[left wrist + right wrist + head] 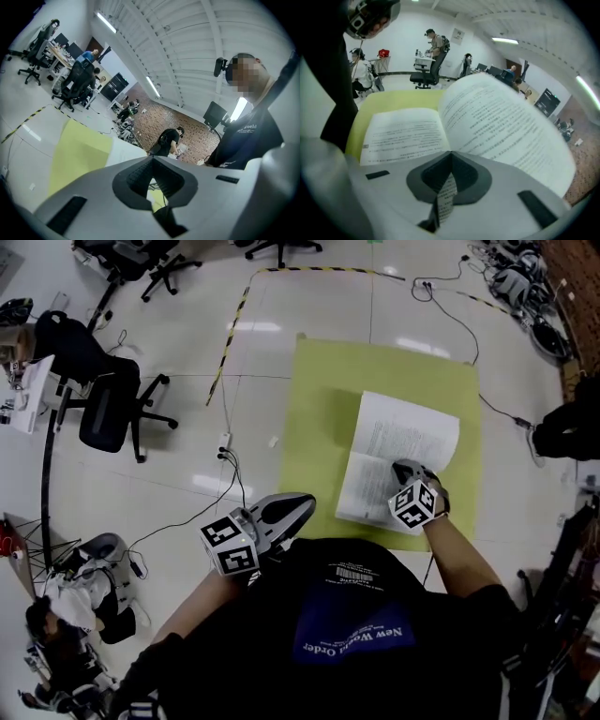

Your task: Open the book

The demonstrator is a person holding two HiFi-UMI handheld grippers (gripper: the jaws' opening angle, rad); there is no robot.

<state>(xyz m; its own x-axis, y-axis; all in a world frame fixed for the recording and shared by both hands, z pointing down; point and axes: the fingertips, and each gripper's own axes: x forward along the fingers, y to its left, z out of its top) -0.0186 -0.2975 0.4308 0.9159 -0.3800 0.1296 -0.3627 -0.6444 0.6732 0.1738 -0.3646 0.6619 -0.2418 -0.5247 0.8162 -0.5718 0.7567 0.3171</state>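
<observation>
Firmly right tongs (450, 159) pinch page (447, 199) of book (408, 133)

Black T-shirt (272, 643) (blue patch (349, 641), white lettering)

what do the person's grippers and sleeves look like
The left gripper and right gripper are pale grey tapering shells with dark ribbed pads. Each carries a cube of black-and-white square markers. The sleeves are short and black.
</observation>
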